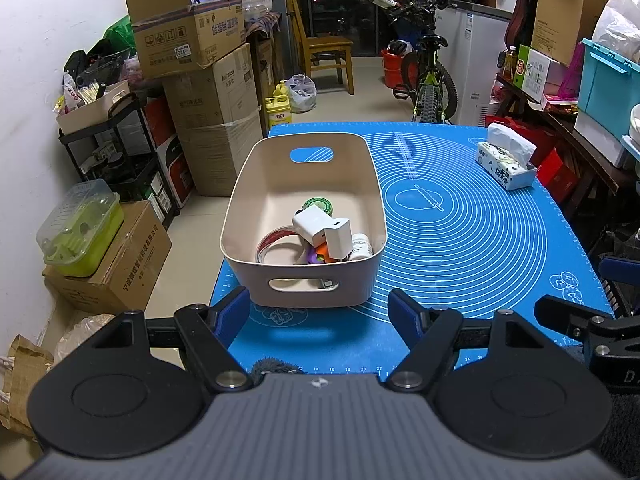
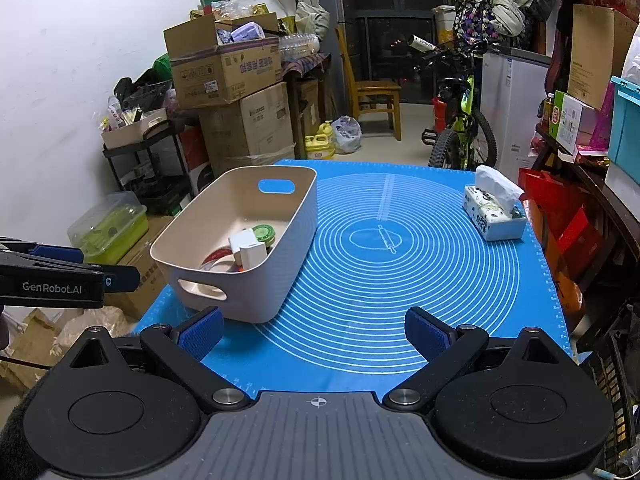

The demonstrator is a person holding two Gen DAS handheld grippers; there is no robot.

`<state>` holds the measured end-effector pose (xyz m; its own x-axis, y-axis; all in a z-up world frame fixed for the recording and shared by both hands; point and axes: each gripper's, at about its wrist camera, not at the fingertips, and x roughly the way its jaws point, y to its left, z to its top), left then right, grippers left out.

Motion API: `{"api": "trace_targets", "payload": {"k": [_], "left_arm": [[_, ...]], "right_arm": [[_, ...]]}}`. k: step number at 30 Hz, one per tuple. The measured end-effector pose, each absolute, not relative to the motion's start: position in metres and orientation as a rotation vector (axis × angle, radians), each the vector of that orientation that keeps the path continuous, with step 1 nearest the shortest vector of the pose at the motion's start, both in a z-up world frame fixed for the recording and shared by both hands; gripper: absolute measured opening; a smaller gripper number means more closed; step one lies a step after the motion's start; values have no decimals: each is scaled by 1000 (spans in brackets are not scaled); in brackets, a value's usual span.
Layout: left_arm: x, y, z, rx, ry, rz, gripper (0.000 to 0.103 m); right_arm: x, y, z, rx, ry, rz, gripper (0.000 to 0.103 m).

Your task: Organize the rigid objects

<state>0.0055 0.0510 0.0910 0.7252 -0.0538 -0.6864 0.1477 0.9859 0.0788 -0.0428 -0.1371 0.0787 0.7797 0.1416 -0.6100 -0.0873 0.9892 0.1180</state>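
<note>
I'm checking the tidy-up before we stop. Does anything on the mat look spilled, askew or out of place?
Nothing stands out. The small items lie jumbled but contained inside the beige bin, which stands upright on the blue mat. The tissue pack sits alone near the far right corner, upright. Nothing has spilled.

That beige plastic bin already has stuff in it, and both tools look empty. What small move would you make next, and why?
Probably draw both tools back: the task looks done. The beige plastic bin already holds the white charger blocks, tape roll and green tin, while only a tissue pack remains on the blue silicone mat. The left tool and right tool are open and empty.
</note>
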Motion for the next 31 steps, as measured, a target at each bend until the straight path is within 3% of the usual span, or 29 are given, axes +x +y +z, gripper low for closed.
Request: {"api": "trace_targets", "payload": {"k": [31], "left_arm": [[7, 51, 93, 133, 757, -114, 76]], "right_arm": [[-43, -138, 77, 90, 670, 126, 97]]}}
